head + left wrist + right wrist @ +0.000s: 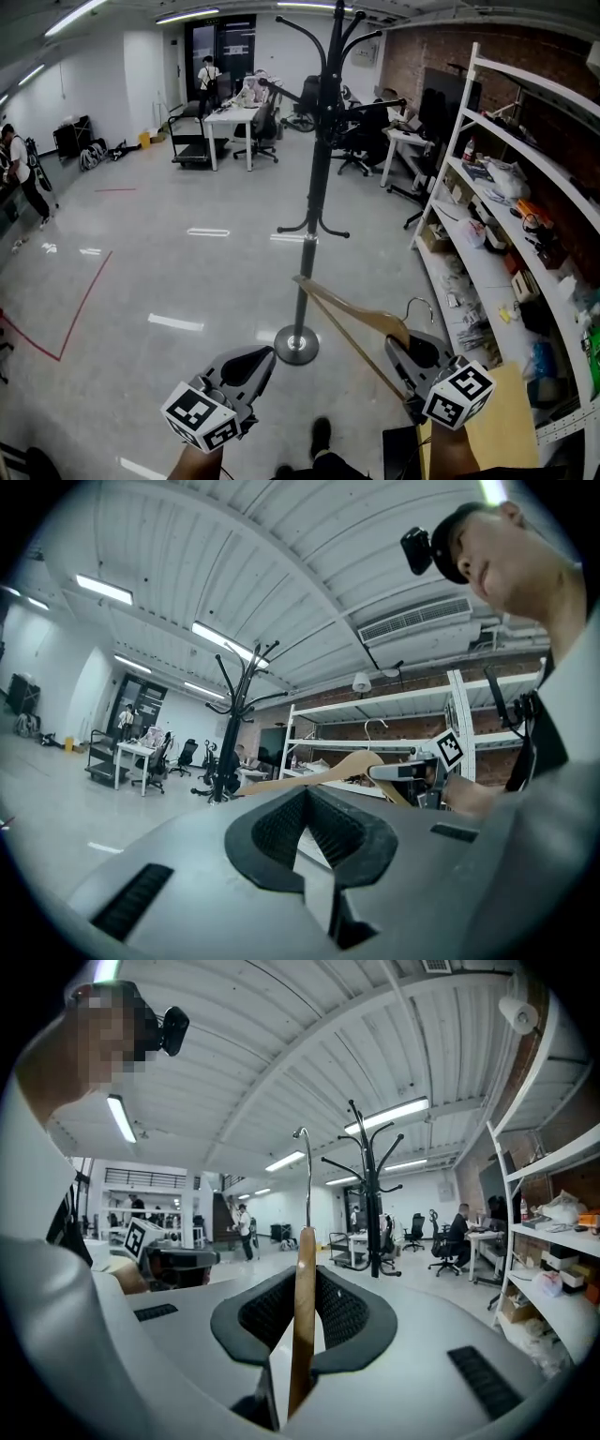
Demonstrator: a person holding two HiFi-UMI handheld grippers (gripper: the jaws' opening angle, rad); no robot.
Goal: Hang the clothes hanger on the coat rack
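A black coat rack (322, 159) stands on a round base (297, 347) in the middle of the floor, its curved hooks at the top bare. My right gripper (394, 345) is shut on a wooden clothes hanger (352, 319), low and to the right of the pole. The hanger's arm slants up-left toward the pole and its metal hook (422, 305) points up. In the right gripper view the hanger (305, 1269) stands upright between the jaws of my right gripper (305, 1312), with the rack (373, 1194) farther off. My left gripper (265, 354) is shut and holds nothing.
White shelving (497, 253) full of small items runs along the right brick wall. Desks and office chairs (230, 117) stand behind the rack, with people at the back and far left. A red tape line (84, 300) crosses the floor on the left. A brown board (506, 422) lies at lower right.
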